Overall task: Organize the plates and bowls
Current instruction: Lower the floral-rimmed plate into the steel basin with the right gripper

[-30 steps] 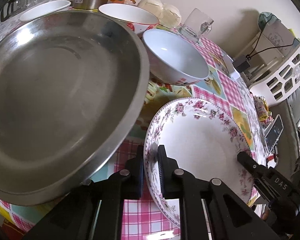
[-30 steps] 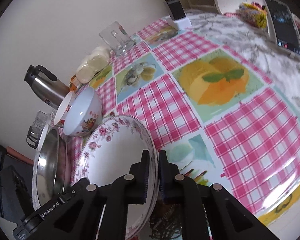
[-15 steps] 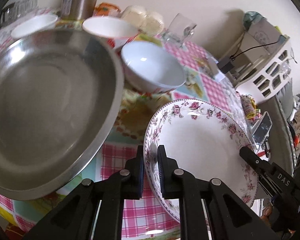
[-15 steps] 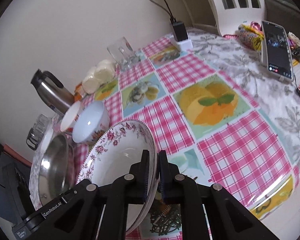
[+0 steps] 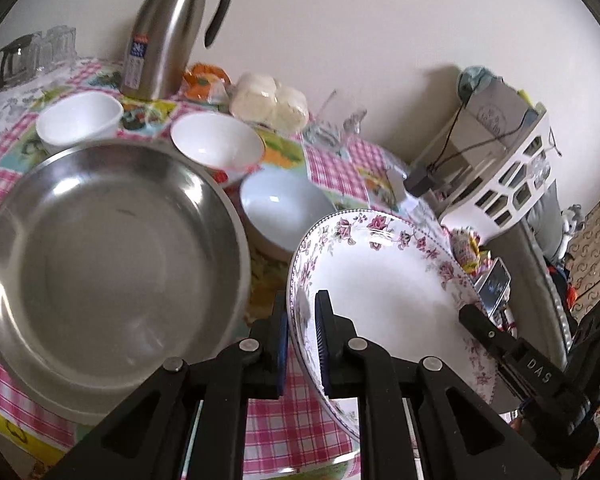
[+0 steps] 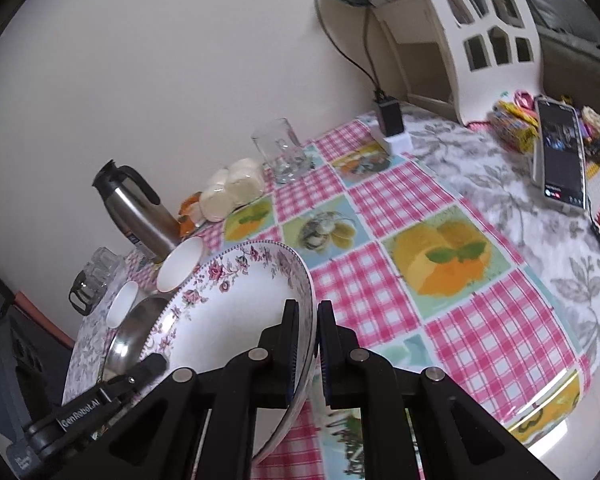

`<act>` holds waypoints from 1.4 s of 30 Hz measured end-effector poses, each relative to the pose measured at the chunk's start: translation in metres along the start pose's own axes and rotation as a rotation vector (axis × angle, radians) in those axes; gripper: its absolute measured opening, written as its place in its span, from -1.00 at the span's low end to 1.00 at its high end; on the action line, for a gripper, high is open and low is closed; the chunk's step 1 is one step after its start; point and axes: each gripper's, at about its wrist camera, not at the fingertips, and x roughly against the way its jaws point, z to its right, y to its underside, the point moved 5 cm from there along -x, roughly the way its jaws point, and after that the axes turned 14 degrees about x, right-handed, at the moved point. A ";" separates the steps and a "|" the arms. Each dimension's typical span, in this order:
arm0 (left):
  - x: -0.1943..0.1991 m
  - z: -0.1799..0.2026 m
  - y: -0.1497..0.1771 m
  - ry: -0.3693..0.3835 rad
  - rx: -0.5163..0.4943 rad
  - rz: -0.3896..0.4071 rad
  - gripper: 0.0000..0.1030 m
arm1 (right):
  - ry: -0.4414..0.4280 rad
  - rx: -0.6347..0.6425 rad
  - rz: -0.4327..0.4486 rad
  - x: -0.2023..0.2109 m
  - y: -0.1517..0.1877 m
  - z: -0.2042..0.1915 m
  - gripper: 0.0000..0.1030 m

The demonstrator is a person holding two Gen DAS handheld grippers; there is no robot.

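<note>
A white plate with a pink flower rim is held up off the table by both grippers. My left gripper is shut on its left rim. My right gripper is shut on the opposite rim of the floral plate. A large steel basin sits on the table to the left, also visible past the plate in the right wrist view. Three white bowls stand behind it.
A steel thermos, a glass pitcher, wrapped buns and a glass mug stand along the wall. A phone, a charger and a white basket are to the right on the checked tablecloth.
Both grippers have lifted the floral plate well above the table; the basin, bowls and tablecloth now look farther below, and the thermos has come fully into view.
</note>
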 end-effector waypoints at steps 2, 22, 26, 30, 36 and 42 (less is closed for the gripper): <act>0.007 -0.004 -0.008 0.009 0.011 0.016 -0.76 | -0.017 0.002 0.019 0.000 -0.003 -0.009 -0.79; 0.051 -0.083 -0.066 -0.037 0.119 0.083 -0.76 | -0.132 0.062 0.036 -0.034 -0.014 -0.111 -0.79; 0.062 -0.103 -0.078 -0.055 0.133 0.098 -0.76 | -0.160 0.067 0.030 -0.043 -0.012 -0.134 -0.79; 0.071 -0.123 -0.089 -0.070 0.160 0.114 -0.76 | -0.186 0.080 0.022 -0.052 -0.009 -0.157 -0.79; 0.080 -0.147 -0.101 -0.082 0.187 0.125 -0.76 | -0.216 0.093 0.008 -0.066 -0.005 -0.186 -0.79; 0.074 -0.161 -0.105 -0.101 0.213 0.112 -0.76 | -0.208 0.113 -0.015 -0.079 0.000 -0.198 -0.79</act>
